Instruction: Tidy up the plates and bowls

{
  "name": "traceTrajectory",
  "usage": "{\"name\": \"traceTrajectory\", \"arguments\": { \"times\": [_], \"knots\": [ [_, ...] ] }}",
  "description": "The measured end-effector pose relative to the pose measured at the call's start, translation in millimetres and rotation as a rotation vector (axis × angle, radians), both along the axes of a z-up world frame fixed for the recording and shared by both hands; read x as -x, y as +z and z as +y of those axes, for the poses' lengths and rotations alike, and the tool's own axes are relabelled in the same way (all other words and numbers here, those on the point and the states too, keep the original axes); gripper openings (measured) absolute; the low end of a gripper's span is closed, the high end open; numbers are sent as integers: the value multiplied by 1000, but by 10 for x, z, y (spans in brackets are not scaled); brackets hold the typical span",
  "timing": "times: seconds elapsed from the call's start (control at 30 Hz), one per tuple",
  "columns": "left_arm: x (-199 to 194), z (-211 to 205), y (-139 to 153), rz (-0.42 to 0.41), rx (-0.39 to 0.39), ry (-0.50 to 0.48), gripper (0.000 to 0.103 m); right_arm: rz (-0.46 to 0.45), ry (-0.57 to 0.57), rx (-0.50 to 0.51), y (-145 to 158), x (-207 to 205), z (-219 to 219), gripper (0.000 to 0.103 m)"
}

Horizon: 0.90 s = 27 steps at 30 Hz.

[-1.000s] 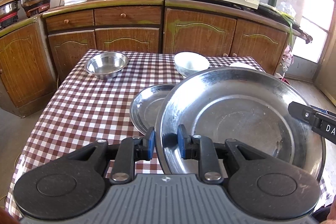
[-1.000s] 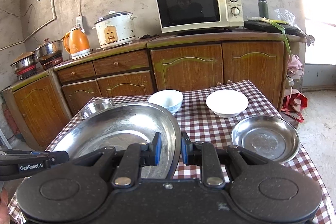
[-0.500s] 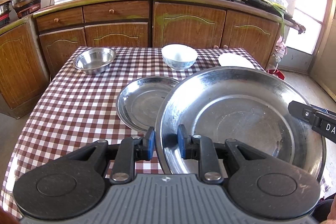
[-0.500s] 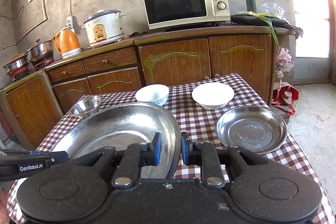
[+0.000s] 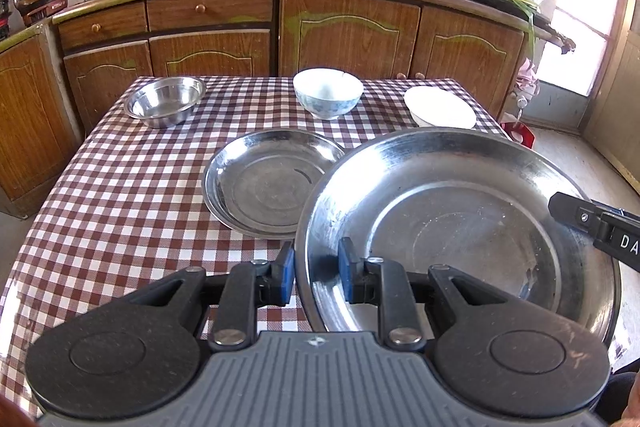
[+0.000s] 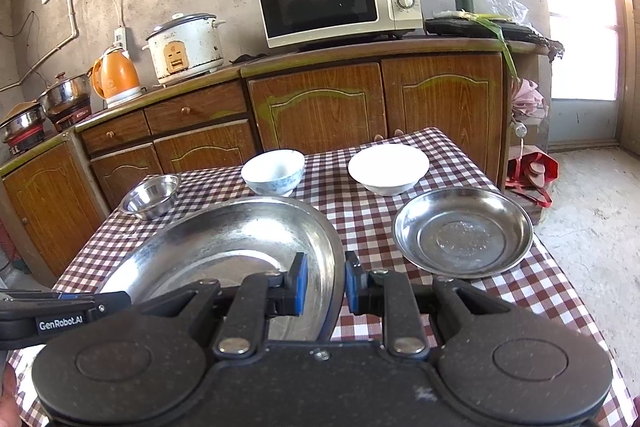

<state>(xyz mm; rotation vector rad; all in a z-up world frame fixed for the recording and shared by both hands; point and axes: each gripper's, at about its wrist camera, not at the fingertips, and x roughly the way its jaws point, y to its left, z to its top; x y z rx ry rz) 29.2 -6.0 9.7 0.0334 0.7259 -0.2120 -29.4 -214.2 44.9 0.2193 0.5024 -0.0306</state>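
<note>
Left wrist view: left gripper clamped on the near-left rim of the big steel plate, held over the checked table. Right gripper's tip sits at the plate's right rim. Small plate lies just beyond; steel bowl, blue bowl and white bowl stand at the far edge.

Right wrist view: right gripper pinches the big plate's right rim. A second small plate rests on the table to the right.
</note>
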Motion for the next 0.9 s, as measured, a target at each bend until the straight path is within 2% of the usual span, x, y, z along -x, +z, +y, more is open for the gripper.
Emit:
{"name": "traceTrajectory", "arguments": {
  "times": [0.9],
  "knots": [
    [-22,-131,-464,69,-34,-21,26,123,-26,-15,-556,-35,-101,26]
  ]
}}
